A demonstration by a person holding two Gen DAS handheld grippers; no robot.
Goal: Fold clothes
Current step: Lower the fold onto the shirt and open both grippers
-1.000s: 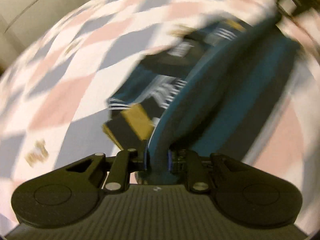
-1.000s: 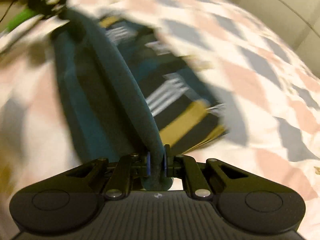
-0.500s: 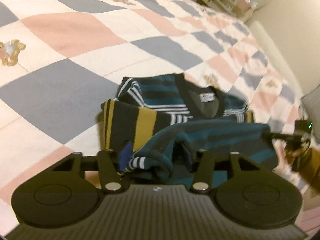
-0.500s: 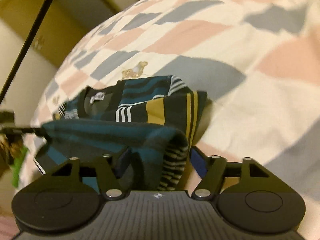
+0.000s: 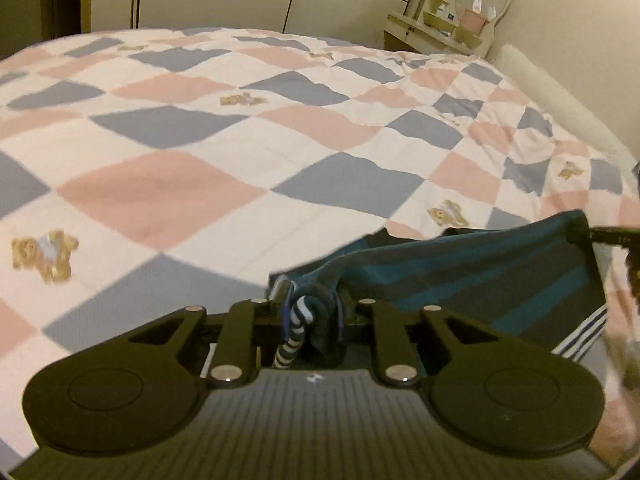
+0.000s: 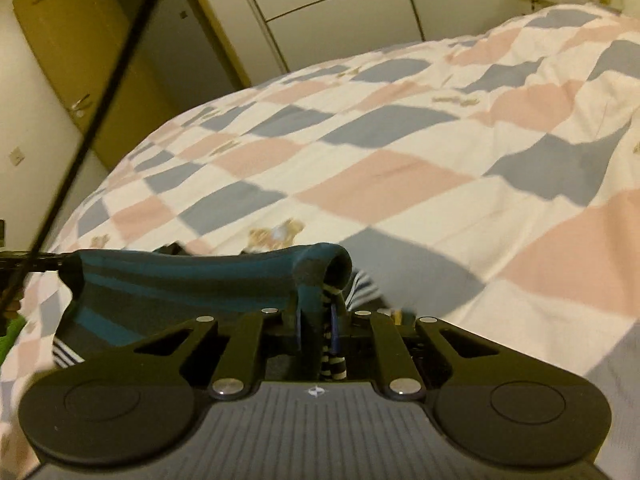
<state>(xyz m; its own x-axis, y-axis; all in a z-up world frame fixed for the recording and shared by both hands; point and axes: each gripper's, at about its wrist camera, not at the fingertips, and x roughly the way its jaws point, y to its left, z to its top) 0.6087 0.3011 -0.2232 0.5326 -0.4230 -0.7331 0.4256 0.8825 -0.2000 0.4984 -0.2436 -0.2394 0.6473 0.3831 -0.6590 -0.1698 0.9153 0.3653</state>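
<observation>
A teal, black and white striped sweater (image 5: 480, 280) hangs stretched between my two grippers above the bed. My left gripper (image 5: 312, 312) is shut on one bunched corner of it. My right gripper (image 6: 318, 320) is shut on the other corner, and the sweater (image 6: 180, 280) runs off to the left in that view. The right gripper's tip shows at the far right of the left wrist view (image 5: 612, 236). The left gripper's tip shows at the left edge of the right wrist view (image 6: 24, 260). The lower part of the sweater is hidden behind the gripper bodies.
A quilt (image 5: 280, 120) with pink, grey-blue and white diamonds and small bear prints covers the bed. A white shelf unit with a mirror (image 5: 452, 20) stands beyond the far corner. Wardrobe doors (image 6: 340, 12) and a wooden door (image 6: 80, 60) line the walls.
Both grippers have closed on the sweater's edge and tilted up, lifting it. The folded part lying on the quilt has dropped out of view.
</observation>
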